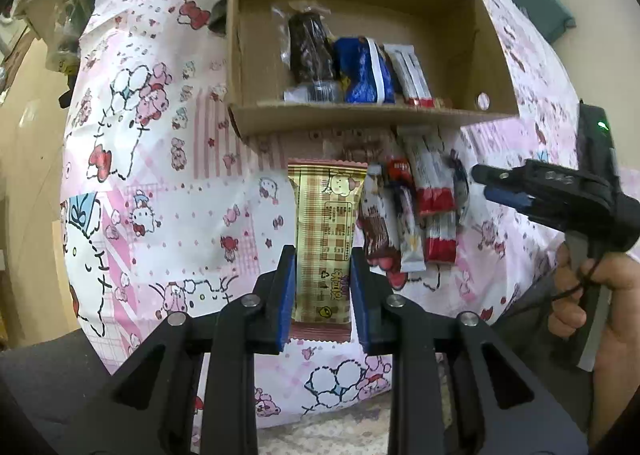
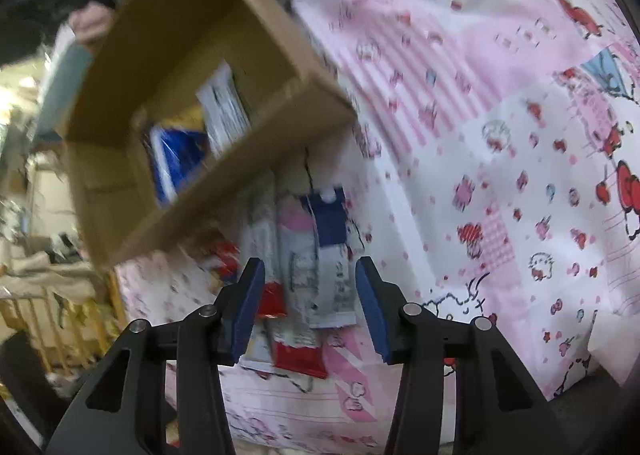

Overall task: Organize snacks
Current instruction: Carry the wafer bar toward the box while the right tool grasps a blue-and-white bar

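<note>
Pink cartoon-printed cloth (image 1: 168,159) is spread over the surface, and a cardboard box (image 1: 360,117) stands on it. Inside the box a dark snack, a blue packet (image 1: 362,71) and a white stick pack are seen. Just in front of the box several loose snack sticks (image 1: 430,191) are laid. The left gripper (image 1: 322,287) is closed narrowly on a golden wafer packet (image 1: 326,223), which is pressed between both blue pads in front of the box. The right gripper (image 2: 310,305) is held half open over the loose sticks; whether they are touched cannot be told.
</note>
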Demonstrator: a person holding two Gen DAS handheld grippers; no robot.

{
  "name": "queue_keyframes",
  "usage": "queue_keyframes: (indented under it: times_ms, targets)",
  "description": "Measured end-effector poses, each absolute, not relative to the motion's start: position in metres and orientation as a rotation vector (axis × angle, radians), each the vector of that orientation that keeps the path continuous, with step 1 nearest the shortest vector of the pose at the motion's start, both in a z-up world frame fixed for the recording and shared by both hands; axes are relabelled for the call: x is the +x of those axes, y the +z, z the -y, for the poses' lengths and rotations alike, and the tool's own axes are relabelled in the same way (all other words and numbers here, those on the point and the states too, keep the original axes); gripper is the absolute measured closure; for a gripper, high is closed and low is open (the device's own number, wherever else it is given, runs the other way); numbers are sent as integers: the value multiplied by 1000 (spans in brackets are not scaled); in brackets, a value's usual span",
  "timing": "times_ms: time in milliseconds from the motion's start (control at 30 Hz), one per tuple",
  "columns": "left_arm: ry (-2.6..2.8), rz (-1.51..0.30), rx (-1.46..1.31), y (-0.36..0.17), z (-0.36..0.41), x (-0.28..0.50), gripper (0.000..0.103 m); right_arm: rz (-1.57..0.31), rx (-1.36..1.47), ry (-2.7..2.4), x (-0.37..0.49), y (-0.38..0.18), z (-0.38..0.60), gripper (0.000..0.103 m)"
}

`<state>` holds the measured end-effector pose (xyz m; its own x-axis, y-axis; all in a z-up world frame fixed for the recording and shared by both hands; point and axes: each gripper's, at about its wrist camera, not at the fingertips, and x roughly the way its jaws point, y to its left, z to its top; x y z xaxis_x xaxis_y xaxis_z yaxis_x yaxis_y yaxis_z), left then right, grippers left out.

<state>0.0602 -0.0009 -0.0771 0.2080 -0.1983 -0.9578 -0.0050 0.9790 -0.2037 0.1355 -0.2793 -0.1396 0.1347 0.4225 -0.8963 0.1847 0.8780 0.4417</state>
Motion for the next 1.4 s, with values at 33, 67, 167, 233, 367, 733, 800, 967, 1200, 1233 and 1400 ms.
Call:
queue_keyframes:
  times_ms: [33, 67, 167, 233, 367, 733, 800, 967, 1200, 1233, 1400]
  targets:
    - [-135, -1358, -176, -78, 1, 59, 81, -1458, 481, 177, 135, -143, 275, 60]
    - [-138, -1359, -176, -78, 2, 59, 81, -1468, 460, 173, 136, -146, 272, 62]
    - [-128, -1351, -182, -76, 0, 61, 81, -1487, 414, 150, 138, -154, 269, 67]
    - [-121, -1348, -183, -76, -1, 62, 81, -1507, 426, 145, 138, -161, 269, 67]
    - [-111, -1351, -185, -78, -4, 61, 81, -1484, 405, 137, 136, -155, 271, 86]
    - [-66, -1337, -152, -80, -9, 60, 81, -1386, 460, 232, 118, -121, 277, 86]
    - [-58, -1327, -137, -79, -8, 60, 81, -1379, 476, 253, 116, -118, 277, 86]
    - [-28, -1296, -111, -77, -12, 59, 81, -1368, 500, 315, 107, -110, 271, 86]
    - [2, -1206, -118, -52, -17, 53, 81, -1279, 551, 461, 87, -80, 260, 86]
    - [-3, -1176, -118, -43, -18, 51, 81, -1247, 559, 484, 85, -72, 261, 86]
    - [-1, -1074, -138, -12, -21, 56, 81, -1064, 593, 570, 84, -34, 268, 86]
